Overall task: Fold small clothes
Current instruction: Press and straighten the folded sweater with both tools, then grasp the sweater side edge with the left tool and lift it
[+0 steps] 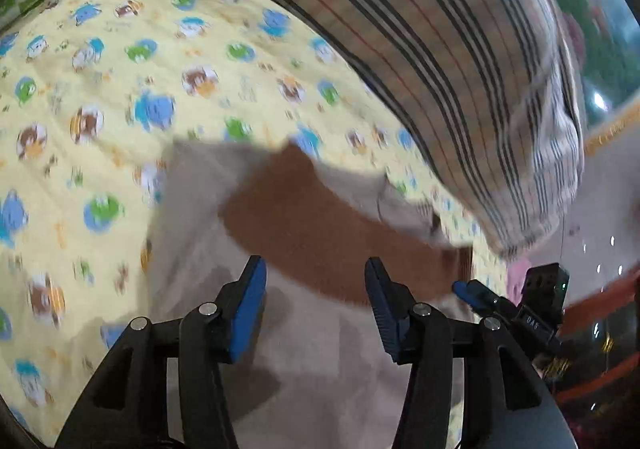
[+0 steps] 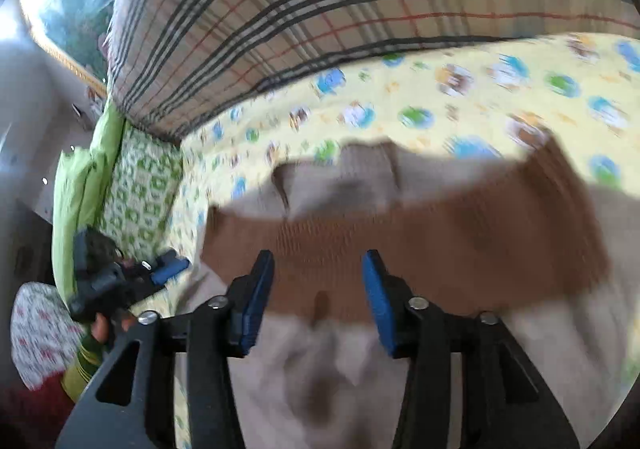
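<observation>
- Both claws stand with jaws apart and nothing between them: left gripper [image 1: 316, 305] and right gripper [image 2: 318, 301] each hang just above the beige sweater [image 1: 304, 377], likely poised to pick up an edge for a fold
- Blue pads [image 2: 256, 301] face each other across bare cloth; whether they touch the knit I cannot tell, as both views are blurred
- Sweater lies spread on the yellow cartoon-print sheet [image 1: 120, 97], its brown band [image 2: 420, 249] running crosswise just ahead of both claws and its neck opening [image 2: 368, 157] farther out; laid flat like this, it seems set for folding, with no fold made yet
- In the left wrist view the right claw sits at the sweater's right edge; in the right wrist view the left claw [image 2: 168, 269] sits at its left edge
- Beyond, a plaid blanket [image 1: 420, 29] is heaped at the sheet's far side, and a green patterned cloth [image 2: 140, 185] lies off to one side
- No basket, box or other container shows
</observation>
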The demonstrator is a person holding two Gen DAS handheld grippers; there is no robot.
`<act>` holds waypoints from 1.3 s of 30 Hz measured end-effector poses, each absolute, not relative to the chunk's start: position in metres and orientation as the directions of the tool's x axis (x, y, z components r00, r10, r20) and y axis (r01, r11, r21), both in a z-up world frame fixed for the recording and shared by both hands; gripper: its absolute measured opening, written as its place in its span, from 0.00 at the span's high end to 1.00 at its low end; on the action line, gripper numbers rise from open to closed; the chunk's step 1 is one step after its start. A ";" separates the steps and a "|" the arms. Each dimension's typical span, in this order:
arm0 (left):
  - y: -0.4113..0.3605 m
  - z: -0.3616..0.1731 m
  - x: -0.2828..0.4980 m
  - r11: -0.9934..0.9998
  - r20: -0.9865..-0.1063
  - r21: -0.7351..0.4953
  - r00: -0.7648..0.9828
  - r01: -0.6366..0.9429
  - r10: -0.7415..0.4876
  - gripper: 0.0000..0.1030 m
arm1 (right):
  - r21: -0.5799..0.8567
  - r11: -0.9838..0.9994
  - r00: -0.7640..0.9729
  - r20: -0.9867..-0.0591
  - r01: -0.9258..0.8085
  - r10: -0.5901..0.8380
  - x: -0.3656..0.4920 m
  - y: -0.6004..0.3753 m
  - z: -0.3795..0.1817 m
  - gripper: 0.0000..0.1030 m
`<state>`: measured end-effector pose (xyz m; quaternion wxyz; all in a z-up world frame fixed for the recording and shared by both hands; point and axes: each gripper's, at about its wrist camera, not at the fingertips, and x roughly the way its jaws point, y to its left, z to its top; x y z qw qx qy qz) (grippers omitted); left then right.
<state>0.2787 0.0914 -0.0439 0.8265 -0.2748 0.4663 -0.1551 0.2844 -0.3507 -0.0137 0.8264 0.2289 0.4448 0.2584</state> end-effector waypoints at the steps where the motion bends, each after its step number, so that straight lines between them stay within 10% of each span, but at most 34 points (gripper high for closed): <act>1: 0.091 -0.048 0.274 0.821 -0.708 -0.571 0.511 -0.007 -0.488 0.48 | 0.600 0.773 0.479 -0.627 -0.205 0.614 0.272 -0.360 -0.016 0.48; 11: 0.123 -0.060 0.231 0.831 -0.752 -0.544 0.505 -0.114 -0.423 0.42 | 0.534 0.827 0.598 -0.725 0.174 0.342 0.191 -0.471 -0.037 0.47; 39: 0.097 -0.101 0.089 0.635 -0.696 -0.711 0.431 -0.302 -0.574 0.20 | 0.606 0.795 0.496 -0.684 -0.023 0.535 0.097 -0.338 -0.002 0.37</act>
